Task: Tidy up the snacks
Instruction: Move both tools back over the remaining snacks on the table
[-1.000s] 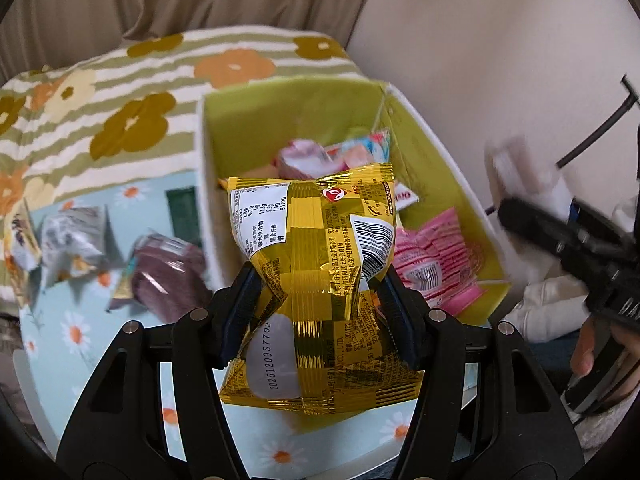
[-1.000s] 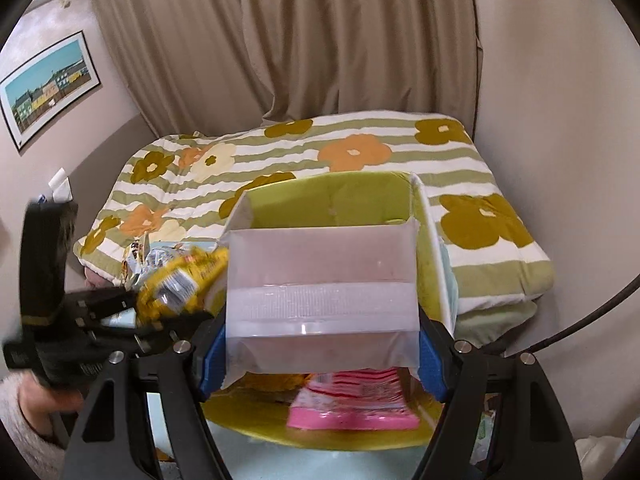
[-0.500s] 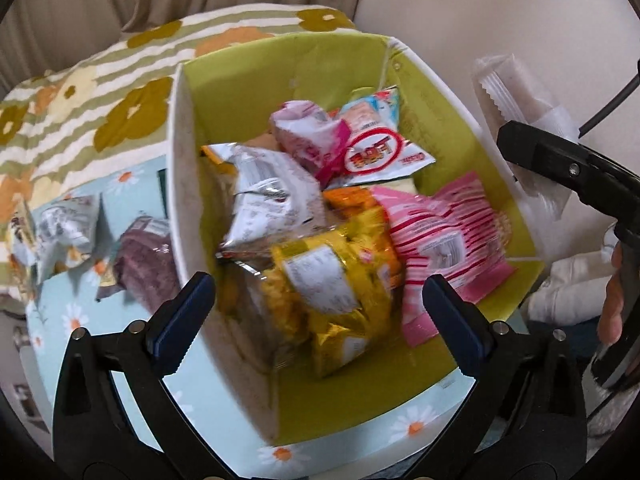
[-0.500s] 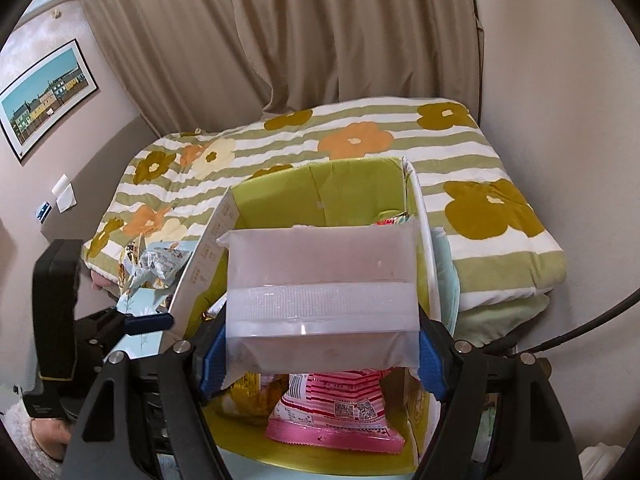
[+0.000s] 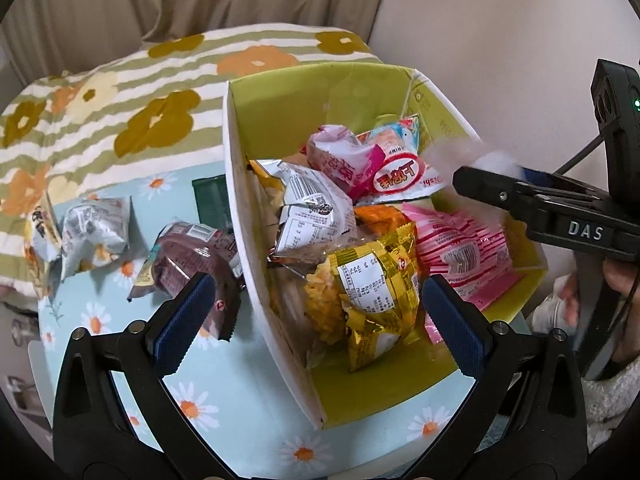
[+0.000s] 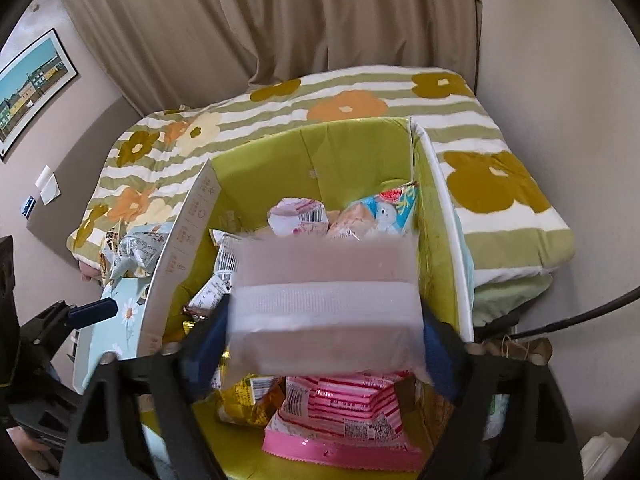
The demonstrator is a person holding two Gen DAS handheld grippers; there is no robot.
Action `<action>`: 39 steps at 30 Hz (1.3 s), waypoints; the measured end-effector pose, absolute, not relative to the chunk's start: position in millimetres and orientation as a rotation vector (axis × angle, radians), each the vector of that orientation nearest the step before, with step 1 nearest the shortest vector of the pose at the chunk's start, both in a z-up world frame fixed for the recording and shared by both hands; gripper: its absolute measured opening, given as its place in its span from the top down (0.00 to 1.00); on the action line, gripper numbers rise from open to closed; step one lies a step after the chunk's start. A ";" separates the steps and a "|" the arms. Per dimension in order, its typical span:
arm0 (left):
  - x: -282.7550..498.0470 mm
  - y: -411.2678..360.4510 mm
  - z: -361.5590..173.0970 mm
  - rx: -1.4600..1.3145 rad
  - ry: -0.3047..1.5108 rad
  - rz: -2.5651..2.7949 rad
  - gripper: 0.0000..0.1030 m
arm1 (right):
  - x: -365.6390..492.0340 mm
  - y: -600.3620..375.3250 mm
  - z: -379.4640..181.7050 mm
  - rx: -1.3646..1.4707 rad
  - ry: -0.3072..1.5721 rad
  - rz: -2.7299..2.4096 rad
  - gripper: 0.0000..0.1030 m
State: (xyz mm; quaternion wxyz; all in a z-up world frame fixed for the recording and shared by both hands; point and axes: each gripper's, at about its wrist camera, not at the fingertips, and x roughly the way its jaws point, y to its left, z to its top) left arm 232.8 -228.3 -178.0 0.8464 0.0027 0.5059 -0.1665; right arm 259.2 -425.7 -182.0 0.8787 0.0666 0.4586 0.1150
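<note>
1. Left claw [image 5: 316,292]: jaws spread wide, just opened, nothing between the blue pads; it hangs over the near end of the box.
2. Right claw [image 6: 324,340]: jaws just opened further. A translucent white packet [image 6: 324,304] sits between the fingers, which appear just clear of its ends, though the picture is blurred there. The packet is over the box's near right part.
3. Table [image 5: 224,392]: pale blue cloth with daisies; it carries the box and the loose packets.
4. Box [image 5: 280,320]: white outside, green inside, open top; it stands at the table's right side.
5. Gold packet [image 5: 376,284]: lies in the box against its near left wall, below the left claw.
6. Pink striped packet [image 5: 460,248]: flat in the box's near right corner, touching the gold packet.
7. Silver packet [image 5: 312,208]: mid-box, along the left wall.
8. Red-and-white packet [image 5: 400,172] and pink-white packet [image 5: 336,152]: far half of the box.
9. Brown packet [image 5: 188,256]: on the table, just outside the box's left wall.
10. Grey-silver packet [image 5: 96,228]: near the table's left edge.
11. Flowered striped bedspread [image 5: 120,112]: beyond the table.
12. Beige curtain [image 6: 280,20]: farthest back.
</note>
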 end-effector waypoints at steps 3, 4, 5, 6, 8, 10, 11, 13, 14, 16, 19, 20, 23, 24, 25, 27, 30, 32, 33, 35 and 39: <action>230.6 -226.5 -177.8 0.016 1.067 -0.341 0.00 | 253.5 -423.5 -175.9 0.105 0.909 0.223 0.01; 229.4 -225.5 -177.6 0.016 1.065 -0.338 0.00 | 252.2 -421.8 -174.8 0.097 0.904 0.220 0.01; 228.3 -224.5 -176.8 0.015 1.063 -0.337 0.00 | 249.3 -421.2 -174.8 0.089 0.901 0.224 0.01; 227.0 -223.3 -176.0 0.014 1.060 -0.335 0.00 | 247.6 -420.8 -174.9 0.082 0.901 0.226 0.01; 224.3 -221.5 -174.1 0.013 1.050 -0.332 0.00 | 242.5 -420.2 -174.3 0.072 0.905 0.222 0.01; 221.4 -220.7 -171.8 0.013 1.041 -0.330 0.00 | 236.4 -420.6 -170.3 0.083 0.894 0.239 0.01; 219.5 -220.2 -169.7 0.015 1.033 -0.329 0.00 | 232.9 -420.7 -167.4 0.086 0.887 0.243 0.01; 215.4 -219.6 -166.0 0.017 1.019 -0.326 0.00 | 226.7 -420.0 -160.4 0.089 0.879 0.253 0.01; 213.5 -219.2 -163.5 0.017 1.010 -0.325 0.00 | 224.2 -420.2 -157.4 0.089 0.873 0.256 0.01; 208.2 -217.9 -158.3 0.019 0.989 -0.321 0.00 | 219.7 -418.5 -150.3 0.088 0.863 0.264 0.01; 201.2 -213.7 -151.4 0.016 0.969 -0.308 0.00 | 211.6 -412.6 -141.9 0.085 0.847 0.280 0.01; 198.4 -211.2 -149.7 0.013 0.965 -0.302 0.00 | 209.8 -410.1 -139.6 0.086 0.842 0.293 0.01; 187.7 -199.5 -144.0 0.006 0.955 -0.277 0.00 | 208.2 -399.2 -133.9 0.085 0.831 0.329 0.01; 184.0 -194.1 -141.8 0.006 0.951 -0.261 0.00 | 208.2 -394.5 -131.8 0.086 0.828 0.345 0.01; 180.5 -187.8 -139.7 0.003 0.948 -0.244 0.00 | 208.1 -390.8 -130.1 0.087 0.824 0.361 0.01; 175.1 -174.0 -136.7 -0.008 0.941 -0.212 0.00 | 207.9 -378.7 -125.9 0.080 0.813 0.400 0.01; 169.9 -152.4 -135.6 -0.028 0.936 -0.171 0.00 | 210.6 -357.6 -121.6 0.057 0.803 0.440 0.01; 168.2 -133.2 -135.5 -0.042 0.933 -0.144 0.00 | 212.7 -343.3 -119.7 0.051 0.802 0.464 0.01; 167.4 -126.1 -135.4 -0.047 0.930 -0.136 0.00 | 214.5 -334.7 -119.1 0.050 0.805 0.475 0.01; 167.4 -104.6 -134.9 -0.059 0.922 -0.117 0.00 | 218.0 -319.1 -118.0 0.046 0.807 0.495 0.01; 173.7 -61.1 -138.0 -0.068 0.915 -0.094 0.00 | 228.1 -273.3 -117.1 -0.011 0.813 0.525 0.01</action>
